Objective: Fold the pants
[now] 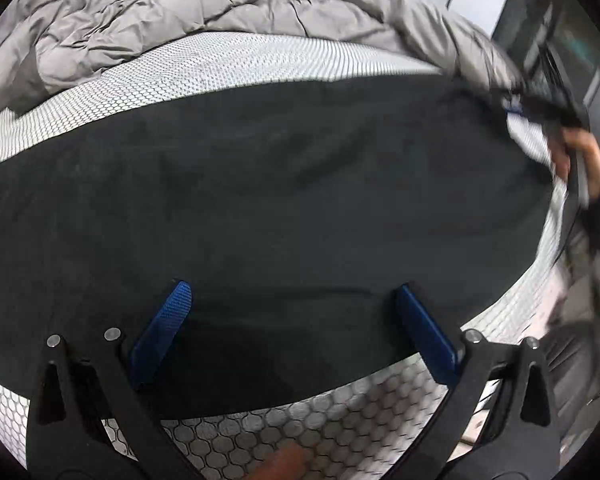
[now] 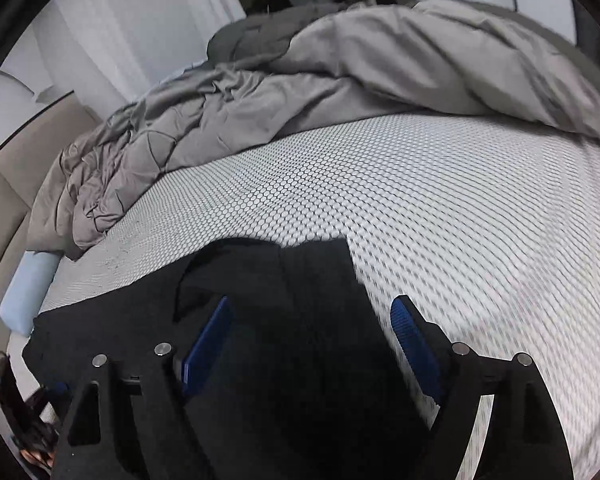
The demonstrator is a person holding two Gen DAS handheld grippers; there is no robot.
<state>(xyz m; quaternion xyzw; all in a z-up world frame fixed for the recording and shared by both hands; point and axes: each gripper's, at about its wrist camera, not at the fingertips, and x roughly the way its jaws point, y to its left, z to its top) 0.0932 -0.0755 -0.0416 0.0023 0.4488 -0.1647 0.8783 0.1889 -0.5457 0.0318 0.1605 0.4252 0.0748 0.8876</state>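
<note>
Pants (image 1: 260, 184): dark, spread flat on the bed's honeycomb-patterned mattress (image 2: 440, 208).
Left claw (image 1: 294, 330): jaws wide, empty, above the pants' near edge.
Right claw (image 2: 312, 344): jaws wide, empty, over the pants' end.
Duvet (image 2: 340, 80): grey, crumpled behind.

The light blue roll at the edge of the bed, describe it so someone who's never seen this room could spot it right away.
Start with the bed, covered in a white sheet with a dotted honeycomb pattern. Follow the crumpled grey comforter down to its lower left end. Just below sits the light blue roll, beside the dark pants: it is the only pale blue, smooth, rounded thing there.
</note>
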